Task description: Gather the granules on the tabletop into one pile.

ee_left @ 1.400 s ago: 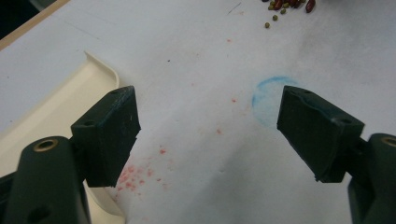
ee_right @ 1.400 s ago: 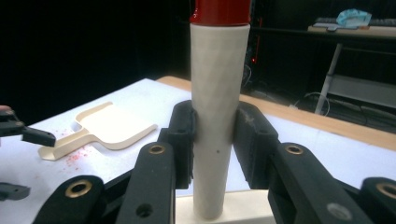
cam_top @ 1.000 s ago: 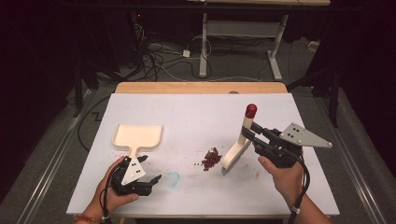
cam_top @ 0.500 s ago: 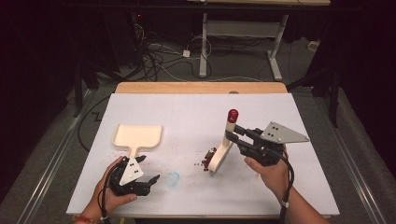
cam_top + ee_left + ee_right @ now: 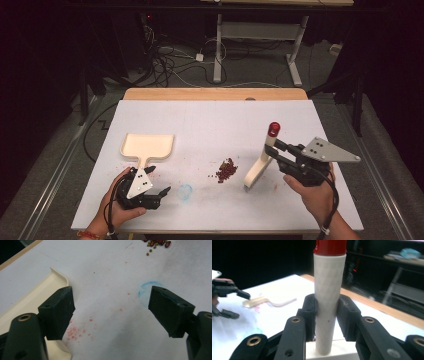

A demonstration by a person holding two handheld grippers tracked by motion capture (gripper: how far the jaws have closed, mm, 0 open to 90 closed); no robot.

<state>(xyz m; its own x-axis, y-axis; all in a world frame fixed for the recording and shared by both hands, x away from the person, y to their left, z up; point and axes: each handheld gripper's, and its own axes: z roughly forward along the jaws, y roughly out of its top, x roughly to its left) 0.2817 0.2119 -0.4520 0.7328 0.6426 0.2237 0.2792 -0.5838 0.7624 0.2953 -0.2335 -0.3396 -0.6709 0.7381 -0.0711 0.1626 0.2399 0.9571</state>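
A cream dustpan (image 5: pixel 148 146) lies flat at the table's left, its handle pointing toward me. My left gripper (image 5: pixel 159 181) rests just in front of that handle, open, with nothing between its jaws. In the left gripper view the dustpan (image 5: pixel 30 300) edge sits beside the left jaw of my left gripper (image 5: pixel 112 312). My right gripper (image 5: pixel 277 152) is shut on a white brush (image 5: pixel 260 167) with a red cap, held tilted with its head on the table. Its jaws clamp the brush handle (image 5: pixel 328 277). A small pile of red beans (image 5: pixel 226 170) lies left of the brush head.
A faint blue circle mark (image 5: pixel 185 191) is drawn on the white table cover (image 5: pixel 215 120) between my left gripper and the beans. Red specks stain the sheet near the dustpan. A wooden strip (image 5: pixel 215 94) runs along the far edge; cables and table legs lie beyond.
My right gripper swept the brush left toward the beans, then drew it back right and nearer to me. The left gripper has barely moved.
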